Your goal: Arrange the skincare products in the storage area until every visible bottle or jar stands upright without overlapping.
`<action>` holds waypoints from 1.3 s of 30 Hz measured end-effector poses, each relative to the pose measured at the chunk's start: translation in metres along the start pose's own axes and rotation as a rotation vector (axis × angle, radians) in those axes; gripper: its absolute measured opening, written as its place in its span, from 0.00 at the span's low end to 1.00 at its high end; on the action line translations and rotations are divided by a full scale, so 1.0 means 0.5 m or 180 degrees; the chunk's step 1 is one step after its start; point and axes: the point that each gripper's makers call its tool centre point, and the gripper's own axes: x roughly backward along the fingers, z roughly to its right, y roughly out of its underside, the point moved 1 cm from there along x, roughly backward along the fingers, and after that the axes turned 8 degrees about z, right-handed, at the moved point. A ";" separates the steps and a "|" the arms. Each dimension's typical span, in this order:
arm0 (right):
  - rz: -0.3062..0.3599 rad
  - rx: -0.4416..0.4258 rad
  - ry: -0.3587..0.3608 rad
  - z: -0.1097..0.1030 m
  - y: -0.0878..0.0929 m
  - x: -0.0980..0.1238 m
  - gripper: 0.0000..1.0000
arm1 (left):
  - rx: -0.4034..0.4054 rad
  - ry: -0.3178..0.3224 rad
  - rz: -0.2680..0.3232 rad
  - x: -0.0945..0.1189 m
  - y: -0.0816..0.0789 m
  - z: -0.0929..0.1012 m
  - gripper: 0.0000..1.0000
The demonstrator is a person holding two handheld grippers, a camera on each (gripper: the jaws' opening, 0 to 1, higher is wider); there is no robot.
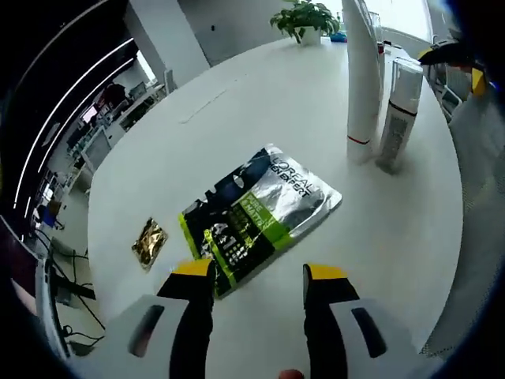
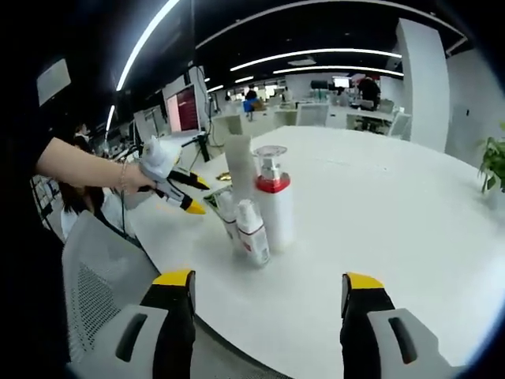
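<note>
A flat black, green and silver L'Oreal sachet pack [image 1: 260,215] lies on the white table just beyond my open left gripper [image 1: 259,272]. A small gold sachet [image 1: 149,241] lies to its left. Farther off a tall white tube [image 1: 361,79] and a shorter grey-white tube [image 1: 398,110] stand upright. In the right gripper view a white bottle with a red collar [image 2: 273,201], a small bottle [image 2: 253,234], a small tube [image 2: 227,213] and the tall tube [image 2: 239,166] stand close together. My right gripper [image 2: 268,280] is open and well short of them. A hand holds the left gripper [image 2: 199,196] beside the group.
The round white table [image 2: 387,213] stretches far behind the bottles. A grey mesh chair [image 2: 99,292] stands at its near edge. A potted plant [image 1: 304,20] sits at the table's far side. The right gripper [image 1: 451,67] shows at the upper right of the left gripper view.
</note>
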 end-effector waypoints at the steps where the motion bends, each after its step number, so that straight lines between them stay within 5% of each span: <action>1: -0.0004 -0.0004 0.0005 0.001 0.001 0.000 0.77 | -0.0014 0.0012 -0.0008 -0.005 -0.001 -0.003 0.40; 11: -0.0025 -0.0033 0.0018 0.004 0.004 -0.002 0.76 | -0.0078 0.0248 -0.0059 -0.045 -0.010 -0.014 0.27; 15: -0.0036 -0.0034 0.0025 0.004 0.005 -0.002 0.76 | 0.0121 0.0595 -0.0111 -0.054 -0.003 0.023 0.04; 16: -0.0037 -0.0037 0.0026 0.004 0.005 -0.002 0.76 | 0.0039 0.0465 -0.0062 -0.059 -0.009 0.004 0.03; 23: -0.0040 -0.0036 0.0030 0.005 0.006 -0.004 0.75 | 0.0346 0.0497 -0.0160 -0.056 -0.011 0.013 0.01; 26: -0.0036 -0.0036 0.0034 0.005 0.005 -0.004 0.75 | 0.1039 0.0458 -0.0279 -0.050 -0.005 0.019 0.01; 28: -0.0014 -0.0038 0.0032 0.005 0.002 -0.004 0.75 | 0.1430 0.0456 -0.0171 -0.041 -0.025 0.032 0.01; 32: 0.0000 -0.0033 0.0017 0.003 0.001 -0.004 0.75 | 0.1739 0.0398 -0.0040 -0.025 -0.020 0.017 0.01; 39: 0.0027 0.0023 -0.0024 -0.003 -0.001 -0.003 0.74 | 0.2501 0.0388 0.0600 0.063 -0.115 0.039 0.01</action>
